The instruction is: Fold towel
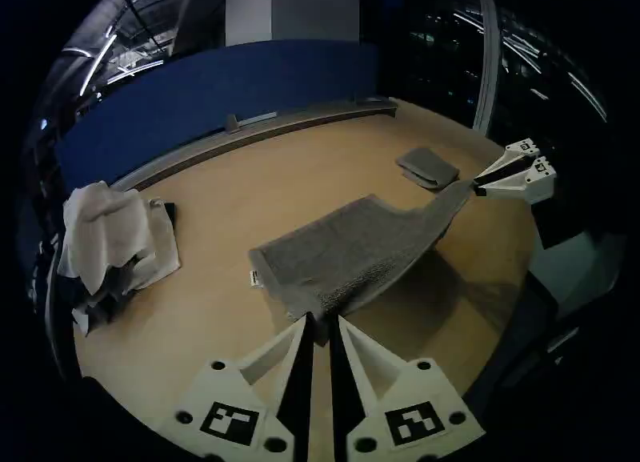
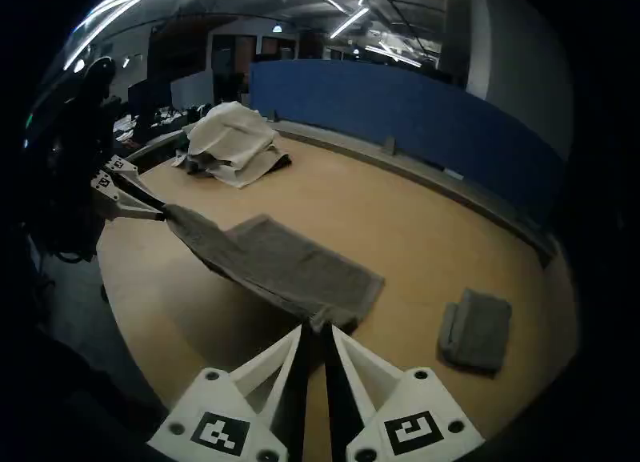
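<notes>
Item, far left on the table: a heap of white cloths, loosely piled and well apart from the work, which we take for stock waiting its turn. Behind it, a blue partition runs along the table's far edge. Item, low centre in the left gripper view: the left gripper, its fingers drawn narrow and pinching one near corner of the grey towel. Item, centre: the towel itself, with its far part lying flat on the table and its near edge raised, sagging a little between the two held corners. We judge it is held so in order that the lifted edge may be carried over the resting half for a fold. Item, right of centre, farther back: a folded grey towel, set aside near the table's edge and presumably finished. Item, far right: the right gripper, fingers likewise close together and clamped on the towel's other near corner, which keeps the raised edge spread along its length.
</notes>
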Tool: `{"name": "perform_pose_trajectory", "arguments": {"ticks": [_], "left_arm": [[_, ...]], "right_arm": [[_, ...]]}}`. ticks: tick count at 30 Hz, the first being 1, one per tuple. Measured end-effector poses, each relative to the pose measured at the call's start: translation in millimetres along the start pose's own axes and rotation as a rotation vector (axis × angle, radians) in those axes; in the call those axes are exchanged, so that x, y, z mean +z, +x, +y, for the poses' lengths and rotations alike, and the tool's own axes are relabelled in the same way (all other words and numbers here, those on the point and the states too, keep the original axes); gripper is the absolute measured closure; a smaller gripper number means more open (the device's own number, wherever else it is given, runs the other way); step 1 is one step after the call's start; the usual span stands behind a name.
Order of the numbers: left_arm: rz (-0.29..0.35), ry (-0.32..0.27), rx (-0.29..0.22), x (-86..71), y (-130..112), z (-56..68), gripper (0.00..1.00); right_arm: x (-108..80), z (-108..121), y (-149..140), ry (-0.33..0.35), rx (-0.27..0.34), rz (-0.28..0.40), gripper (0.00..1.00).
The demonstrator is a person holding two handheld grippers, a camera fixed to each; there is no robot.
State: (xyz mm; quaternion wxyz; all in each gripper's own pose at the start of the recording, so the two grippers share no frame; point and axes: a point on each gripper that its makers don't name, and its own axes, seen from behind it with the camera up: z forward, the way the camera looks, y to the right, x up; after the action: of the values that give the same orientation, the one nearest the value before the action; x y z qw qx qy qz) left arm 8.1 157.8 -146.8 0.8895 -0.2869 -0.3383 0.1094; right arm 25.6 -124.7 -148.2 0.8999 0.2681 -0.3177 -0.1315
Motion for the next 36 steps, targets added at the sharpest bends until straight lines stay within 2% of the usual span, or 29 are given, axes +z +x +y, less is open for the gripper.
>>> {"name": "perform_pose_trajectory", "arguments": {"ticks": [36], "left_arm": [[0.001, 0.007, -0.050, -27.8, 20, 6.6, 0.88]], "right_arm": [[-26.2, 0, 21, 0.001, 0.009, 0.019, 0.88]]}}
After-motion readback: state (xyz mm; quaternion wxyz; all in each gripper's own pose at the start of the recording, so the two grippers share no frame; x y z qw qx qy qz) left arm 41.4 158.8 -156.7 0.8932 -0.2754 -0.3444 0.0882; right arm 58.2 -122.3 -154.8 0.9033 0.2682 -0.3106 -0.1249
